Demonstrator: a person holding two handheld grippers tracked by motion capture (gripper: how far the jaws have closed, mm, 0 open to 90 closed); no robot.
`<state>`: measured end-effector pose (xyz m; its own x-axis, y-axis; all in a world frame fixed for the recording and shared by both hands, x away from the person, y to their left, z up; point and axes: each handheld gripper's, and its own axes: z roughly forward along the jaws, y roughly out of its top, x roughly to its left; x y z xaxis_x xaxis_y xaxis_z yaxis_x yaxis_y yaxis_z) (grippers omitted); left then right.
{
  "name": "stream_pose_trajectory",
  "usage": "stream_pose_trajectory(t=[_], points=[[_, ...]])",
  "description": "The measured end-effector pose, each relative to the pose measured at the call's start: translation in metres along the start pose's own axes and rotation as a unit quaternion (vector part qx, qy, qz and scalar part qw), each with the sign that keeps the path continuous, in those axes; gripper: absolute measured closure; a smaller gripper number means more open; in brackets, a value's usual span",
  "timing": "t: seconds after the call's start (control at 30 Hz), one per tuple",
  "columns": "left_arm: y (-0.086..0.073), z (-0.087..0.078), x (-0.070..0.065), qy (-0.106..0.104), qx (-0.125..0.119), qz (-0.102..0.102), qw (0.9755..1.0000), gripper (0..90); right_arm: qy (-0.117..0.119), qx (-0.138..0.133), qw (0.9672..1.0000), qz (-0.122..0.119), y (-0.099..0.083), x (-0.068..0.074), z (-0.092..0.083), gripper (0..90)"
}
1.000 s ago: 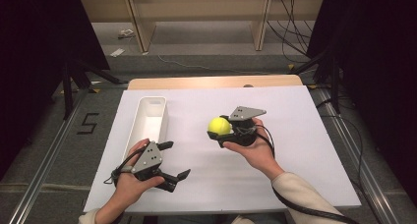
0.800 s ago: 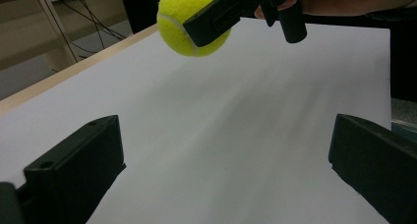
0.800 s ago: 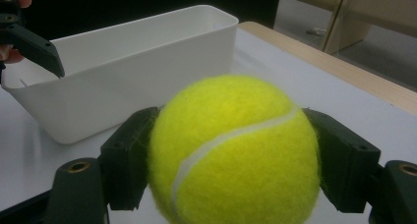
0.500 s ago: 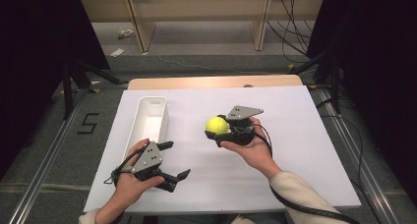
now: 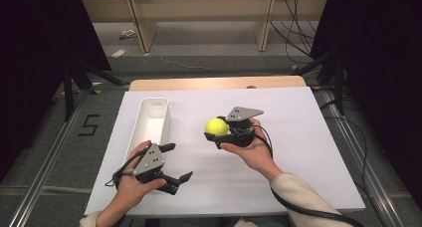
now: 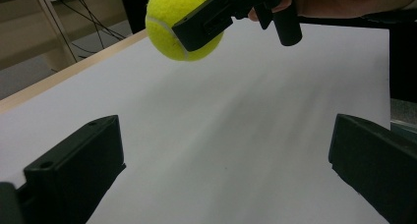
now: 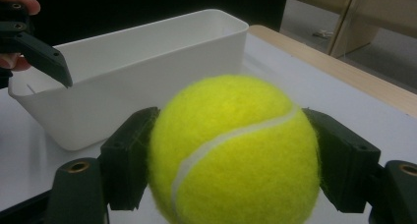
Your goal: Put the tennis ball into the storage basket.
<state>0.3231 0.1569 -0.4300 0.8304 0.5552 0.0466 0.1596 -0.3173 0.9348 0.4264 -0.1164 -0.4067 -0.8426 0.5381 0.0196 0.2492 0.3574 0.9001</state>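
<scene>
tennis ball clamped in the right claw, held above the table

the right gripper (image 5: 219, 132) sits at the centre of the high view, its two black jaws pressed against either side of a fuzzy yellow-green tennis ball (image 5: 217, 127) with a white seam. the ball is lifted off the white rectangular tabletop (image 5: 298, 152), as the left gripper view shows at its upper middle. the left gripper (image 5: 174, 162), at the lower left of the high view, has its jaws spread wide with nothing between them, low over the tabletop. a long white plastic bin (image 5: 152, 118) lies left of centre, just beyond the left gripper and near the ball.
</scene>
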Motion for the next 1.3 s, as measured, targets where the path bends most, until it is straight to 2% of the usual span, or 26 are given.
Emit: stream_pose_trajectory(t=[1.3], points=[[0.0,0.0,-0.001,-0.003,-0.001,-0.001,1.0,0.0,0.013,-0.007,0.9999,-0.002,0.012,0.007,0.017,26.2]])
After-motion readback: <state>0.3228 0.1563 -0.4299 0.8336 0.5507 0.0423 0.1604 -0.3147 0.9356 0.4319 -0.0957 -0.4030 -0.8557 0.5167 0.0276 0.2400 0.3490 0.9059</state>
